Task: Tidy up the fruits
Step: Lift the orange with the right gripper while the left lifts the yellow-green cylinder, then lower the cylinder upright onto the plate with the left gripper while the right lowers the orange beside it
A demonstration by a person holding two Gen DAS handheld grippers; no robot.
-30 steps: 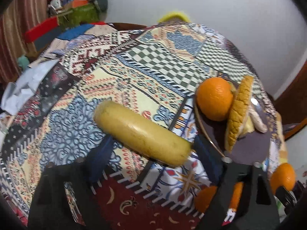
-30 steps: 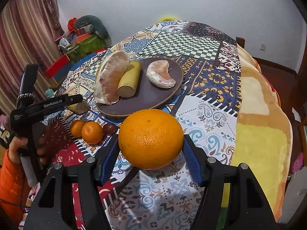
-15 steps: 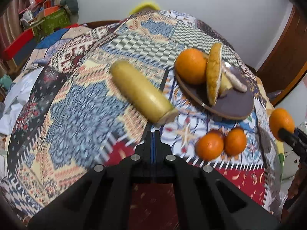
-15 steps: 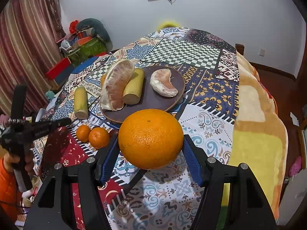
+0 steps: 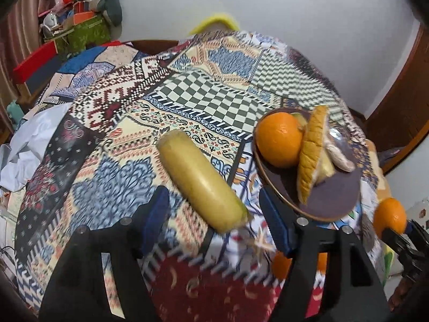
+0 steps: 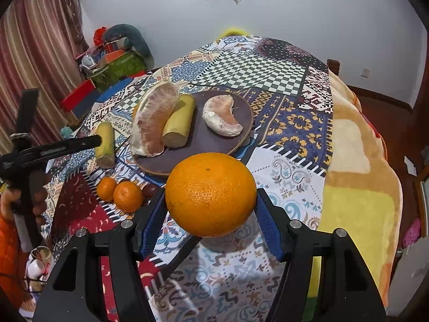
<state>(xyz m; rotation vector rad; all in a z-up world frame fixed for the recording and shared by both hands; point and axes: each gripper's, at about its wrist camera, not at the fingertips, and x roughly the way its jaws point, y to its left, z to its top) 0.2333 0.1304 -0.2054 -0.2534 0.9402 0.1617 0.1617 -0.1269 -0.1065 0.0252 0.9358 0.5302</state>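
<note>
My right gripper [image 6: 210, 214] is shut on a large orange [image 6: 210, 194], held above the patterned cloth in front of a dark round plate [image 6: 214, 136]. The plate holds a peeled pomelo half [image 6: 154, 119], a yellow banana piece [image 6: 179, 120] and a pomelo wedge [image 6: 222, 119]. My left gripper [image 5: 214, 216] is open, its jaws on either side of the near end of a second banana piece [image 5: 199, 183] lying on the cloth left of the plate [image 5: 332, 196]. An orange [image 5: 280, 138] sits on the plate's far side in that view.
Two small tangerines [image 6: 120, 191] and a dark small fruit [image 6: 150, 190] lie on the cloth before the plate. The left gripper also shows in the right wrist view [image 6: 53, 147]. Clutter [image 6: 115, 56] is stacked by the far wall. A yellow blanket [image 6: 356, 177] covers the right side.
My left gripper was shut and further back half a second ago; now it is open and close around the loose banana piece. My right gripper keeps the orange, barely moved.
</note>
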